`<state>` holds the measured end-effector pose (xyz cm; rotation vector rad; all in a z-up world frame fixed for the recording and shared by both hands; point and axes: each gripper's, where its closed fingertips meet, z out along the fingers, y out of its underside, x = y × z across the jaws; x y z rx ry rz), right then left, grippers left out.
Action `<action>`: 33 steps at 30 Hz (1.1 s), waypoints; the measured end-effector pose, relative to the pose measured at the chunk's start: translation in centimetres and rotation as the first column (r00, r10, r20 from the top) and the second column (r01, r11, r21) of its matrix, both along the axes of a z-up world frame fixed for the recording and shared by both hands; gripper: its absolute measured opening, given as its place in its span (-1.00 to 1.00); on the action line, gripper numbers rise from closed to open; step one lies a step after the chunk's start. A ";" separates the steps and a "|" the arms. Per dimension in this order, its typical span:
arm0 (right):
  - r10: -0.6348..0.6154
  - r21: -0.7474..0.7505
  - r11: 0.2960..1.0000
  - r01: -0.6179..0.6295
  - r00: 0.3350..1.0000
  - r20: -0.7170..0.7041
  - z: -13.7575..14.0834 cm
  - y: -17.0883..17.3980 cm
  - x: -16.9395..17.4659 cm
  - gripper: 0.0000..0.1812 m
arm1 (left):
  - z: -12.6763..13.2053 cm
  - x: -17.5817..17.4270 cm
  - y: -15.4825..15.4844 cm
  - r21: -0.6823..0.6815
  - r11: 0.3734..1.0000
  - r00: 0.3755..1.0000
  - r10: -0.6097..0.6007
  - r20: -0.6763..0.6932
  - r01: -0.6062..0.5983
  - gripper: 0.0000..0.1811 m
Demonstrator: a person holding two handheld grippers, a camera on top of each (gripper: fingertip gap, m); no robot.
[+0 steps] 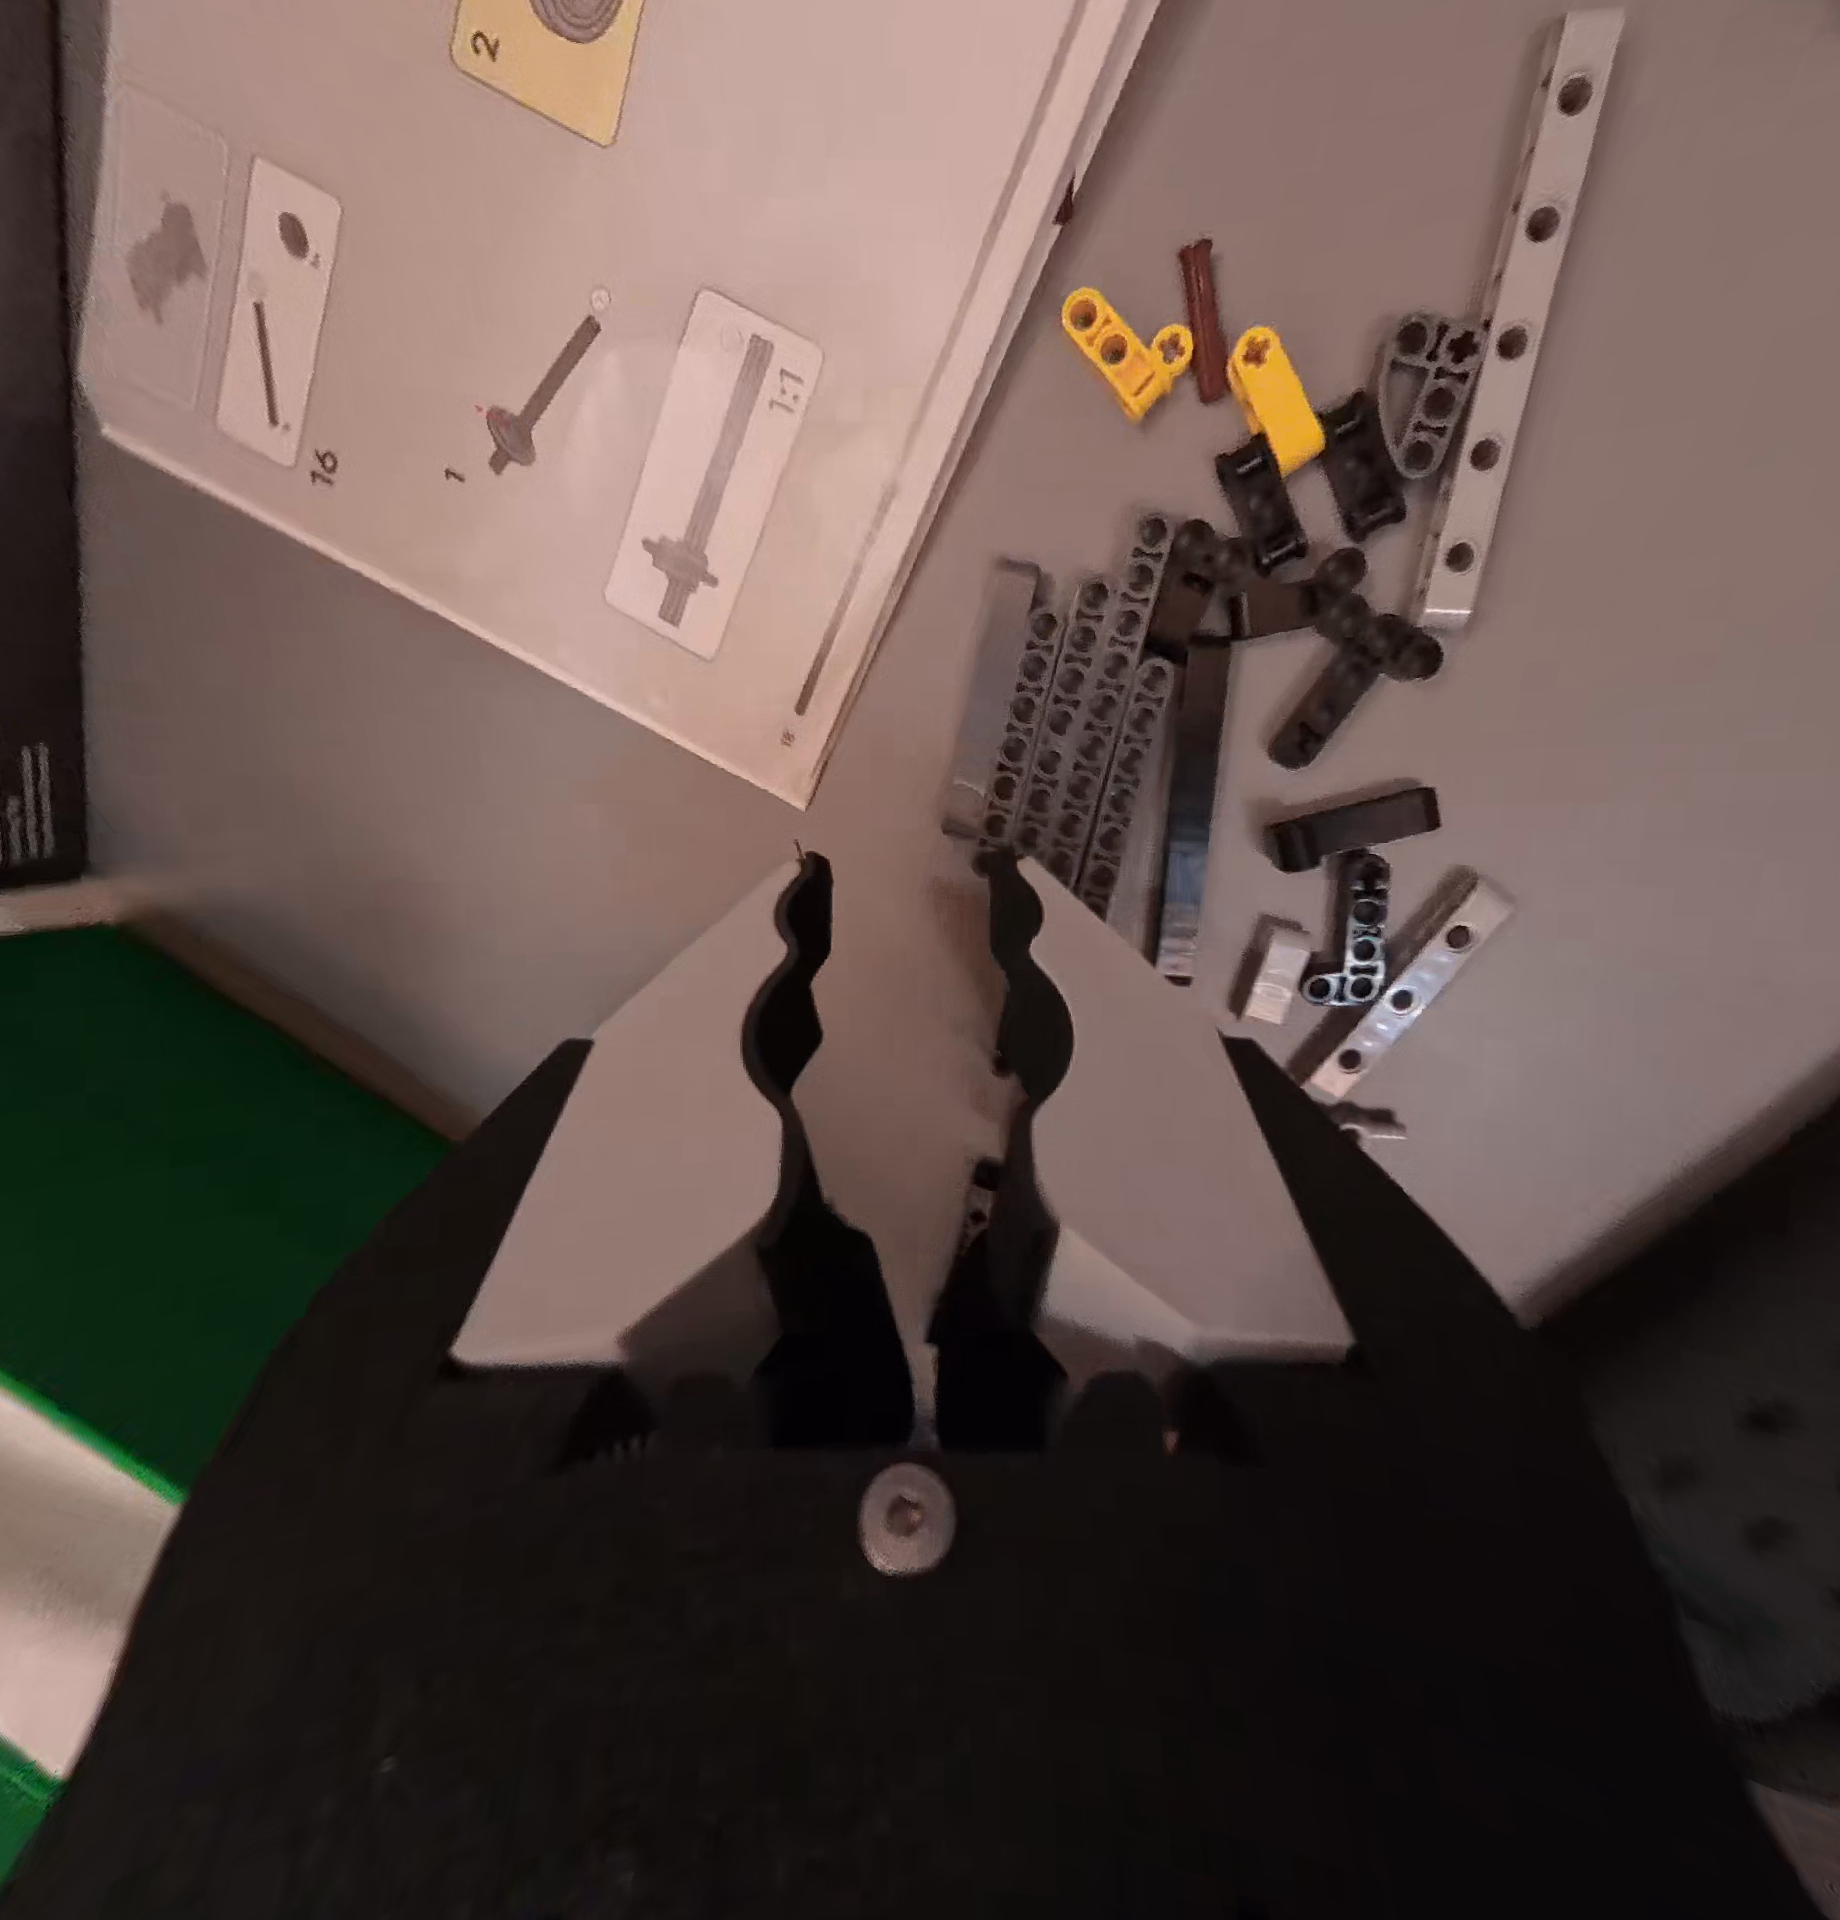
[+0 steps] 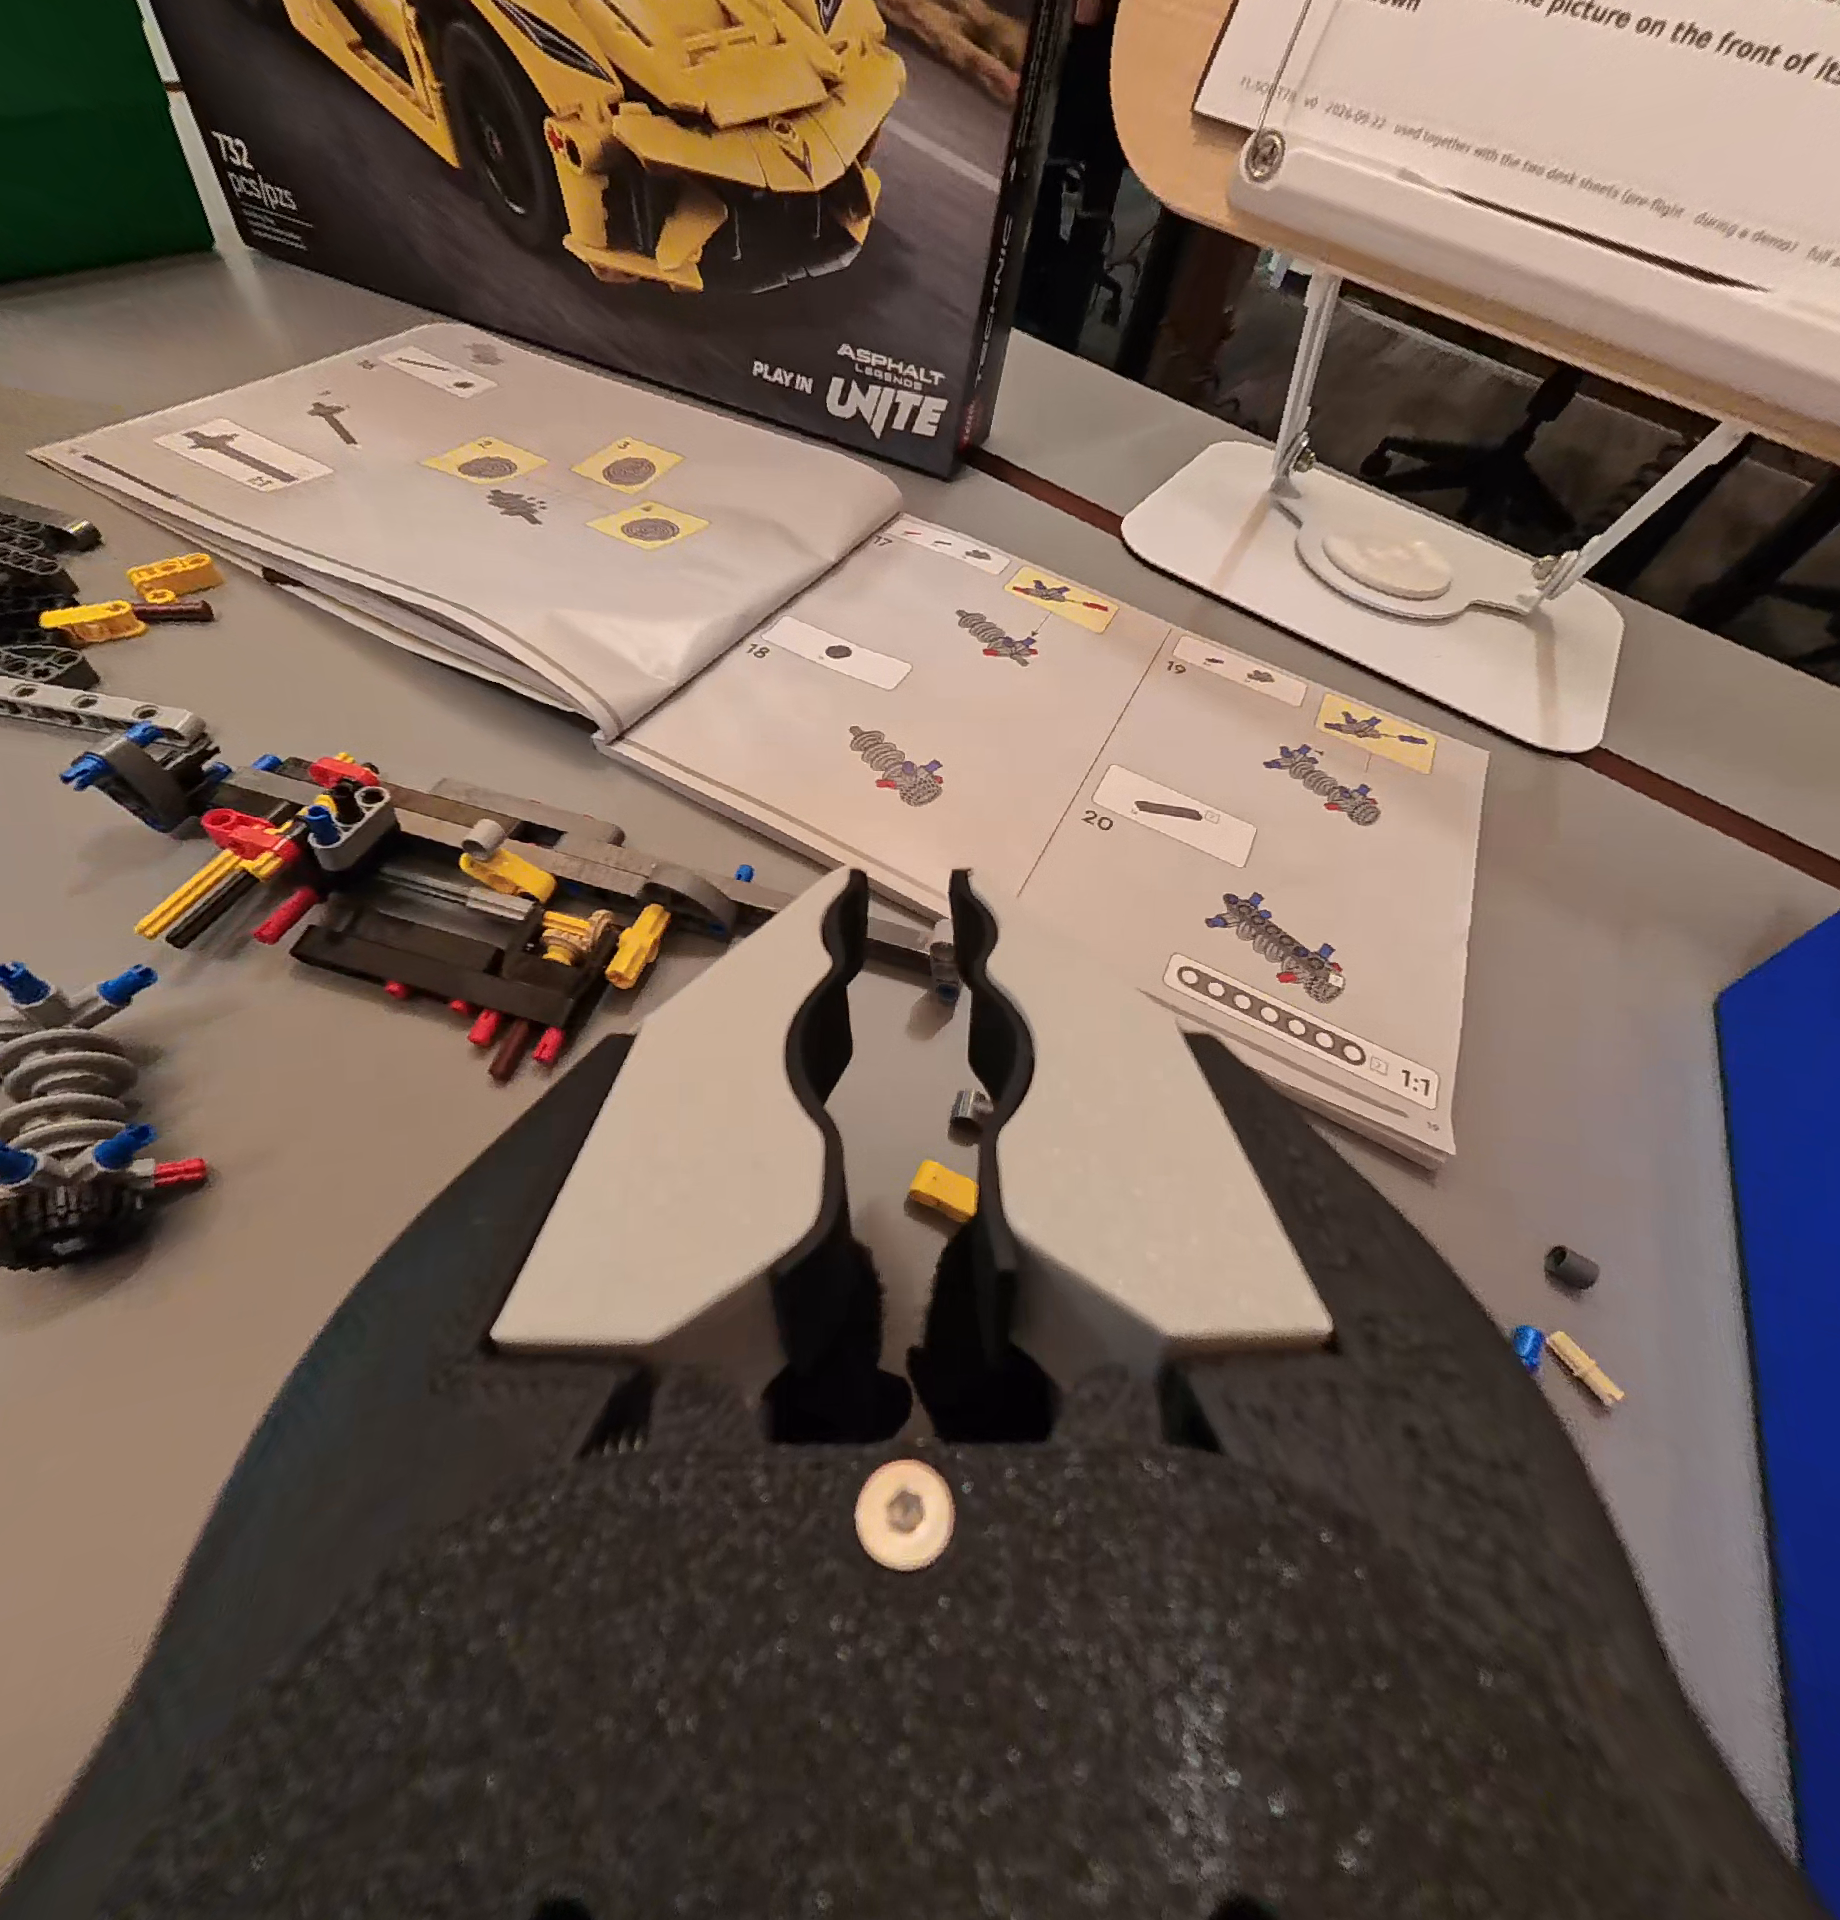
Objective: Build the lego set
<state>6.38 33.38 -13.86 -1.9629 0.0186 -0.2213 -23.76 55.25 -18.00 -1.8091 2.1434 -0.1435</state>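
Only a partial chassis point(image 2: 417, 883) and a gear shaft point(image 2: 59, 1122) are assembled, many loose beams point(image 1: 1092, 727) are left, and both tongs, left gripper point(image 1: 908, 883) and right gripper point(image 2: 905, 894), are held released and empty.

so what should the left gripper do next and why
Probably ease the left gripper forward and right onto the row of grey beams. It is open, holds nothing, and hovers just short of them; the loose parts pile lies there beside the instruction booklet.

Print shows on the set box point(image 2: 926, 239), the open instruction booklet point(image 2: 999, 748) and a clipped sheet point(image 2: 1518, 104).
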 end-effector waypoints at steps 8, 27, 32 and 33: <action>0.015 -0.012 1.000 -0.015 1.000 0.025 -0.1 0.1 -0.5 -0.84 | -2.1 1.8 -0.8 -0.229 0.971 0.992 -0.090 -0.084 0.069 -0.71; 0.042 -0.032 0.999 -0.040 0.996 0.079 -0.3 0.2 -1.2 -0.85 | -3.0 1.5 -0.1 -0.174 0.979 0.983 -0.129 -0.133 0.105 -0.84; 0.040 -0.030 0.999 -0.038 0.996 0.075 -0.3 0.2 -1.2 -0.85 | -2.0 2.6 -0.5 -0.210 0.969 0.985 -0.152 -0.077 0.133 -0.93; 0.042 -0.029 0.999 -0.040 0.997 0.068 -0.3 0.2 -1.2 -0.85 | -1.0 3.3 -0.5 -0.217 0.966 0.987 -0.155 -0.043 0.142 -0.93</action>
